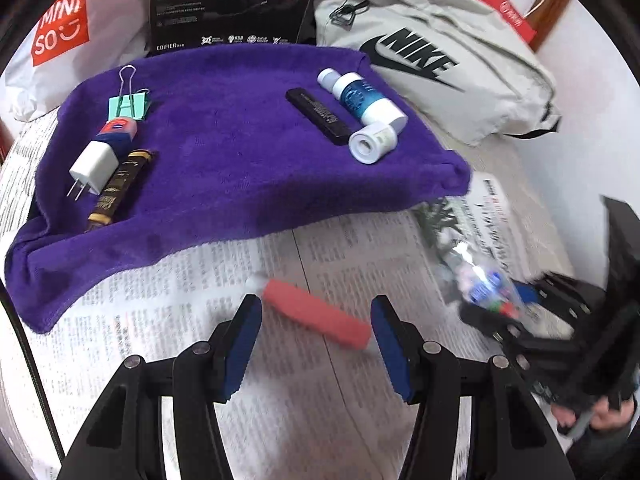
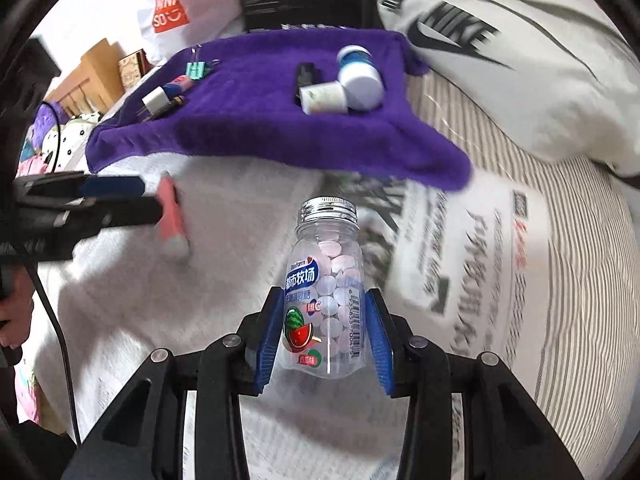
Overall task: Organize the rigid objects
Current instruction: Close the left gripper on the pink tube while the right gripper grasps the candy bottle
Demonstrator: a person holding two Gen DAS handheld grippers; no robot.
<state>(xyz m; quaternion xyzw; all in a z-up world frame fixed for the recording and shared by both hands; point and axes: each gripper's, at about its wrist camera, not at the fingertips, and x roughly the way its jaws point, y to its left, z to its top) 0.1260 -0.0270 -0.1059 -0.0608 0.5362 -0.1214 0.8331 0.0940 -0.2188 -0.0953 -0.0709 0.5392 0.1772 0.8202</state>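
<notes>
A purple towel (image 1: 224, 168) lies over newspaper, also in the right wrist view (image 2: 260, 128). On its left sit a green binder clip (image 1: 128, 106), a red-blue eraser (image 1: 118, 130), a white charger plug (image 1: 94, 168) and a dark tube (image 1: 120, 188). On its right lie a black bar (image 1: 318, 116), a blue-white bottle (image 1: 360, 96) and a white roll (image 1: 372, 142). My left gripper (image 1: 316, 320) is open around a red stick (image 1: 316, 314) lying on the newspaper. My right gripper (image 2: 324, 332) is shut on a clear candy bottle (image 2: 326, 280) with a silver cap.
A grey Nike bag (image 1: 432, 60) lies behind right of the towel. A Miniso bag (image 1: 60, 32) and a black Edifier box (image 1: 232, 4) stand behind it. Newspaper (image 1: 200, 320) covers the surface. A black cable (image 2: 56, 320) runs at left.
</notes>
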